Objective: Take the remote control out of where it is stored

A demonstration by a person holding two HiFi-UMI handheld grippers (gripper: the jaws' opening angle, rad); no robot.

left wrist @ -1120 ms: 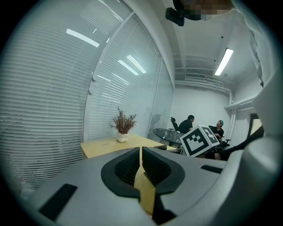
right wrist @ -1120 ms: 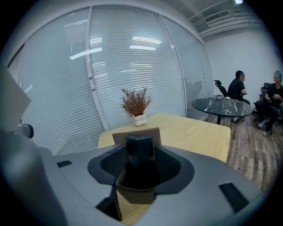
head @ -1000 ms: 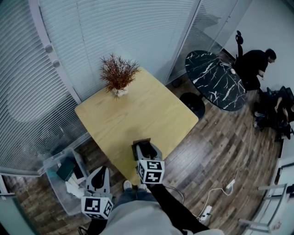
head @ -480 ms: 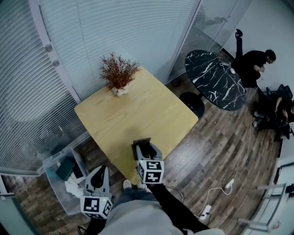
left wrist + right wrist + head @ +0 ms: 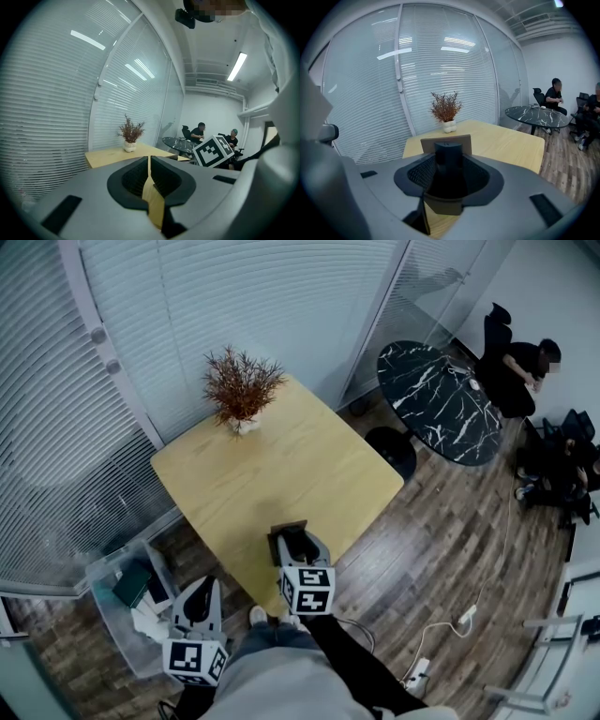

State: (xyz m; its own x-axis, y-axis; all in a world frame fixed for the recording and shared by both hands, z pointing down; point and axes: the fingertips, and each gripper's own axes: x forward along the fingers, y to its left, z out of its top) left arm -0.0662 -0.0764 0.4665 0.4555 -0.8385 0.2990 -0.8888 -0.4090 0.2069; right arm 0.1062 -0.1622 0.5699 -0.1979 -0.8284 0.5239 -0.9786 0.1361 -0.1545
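Note:
My right gripper hangs over the near corner of the light wooden table. A black remote control stands upright between its pads, which touch it on both sides. The jaws have just been closing on it. A flat brown panel rises right behind the remote; I cannot tell what it belongs to. The remote and the brown panel also show from the head view. My left gripper is held low at the left, off the table, and its jaws are shut with nothing in them.
A dried plant in a white pot stands at the table's far corner. A clear plastic bin with loose items sits on the floor at the left. A black marble table, seated people and a floor power strip are to the right.
A seated person at the far right has shifted position. Both grippers stay where they were.

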